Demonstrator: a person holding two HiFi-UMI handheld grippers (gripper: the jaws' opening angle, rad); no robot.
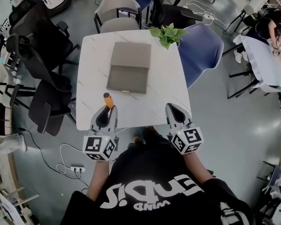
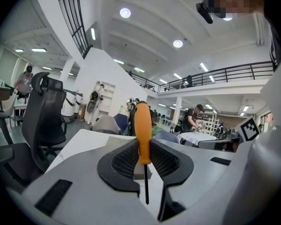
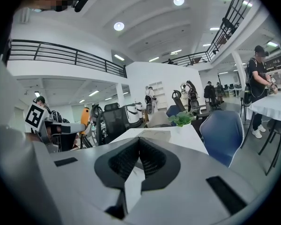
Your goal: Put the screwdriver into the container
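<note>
The left hand-held gripper (image 2: 142, 150) clamps the screwdriver (image 2: 142, 125) upright by its orange handle over the bench's (image 1: 171, 95) near edge. Beside it, the right hand-held gripper (image 3: 139, 146) is closed on nothing. Farther along lie the grey container (image 1: 129, 67), then a plant (image 1: 167, 34).

One screwdriver (image 1: 107, 99), one container (image 1: 128, 78), one plant (image 1: 167, 34); two tongs: left tongs (image 1: 106, 110), right tongs (image 1: 171, 108).

The head view looks steeply down on the table (image 1: 168, 93), which both gripper views (near level) look across.
</note>
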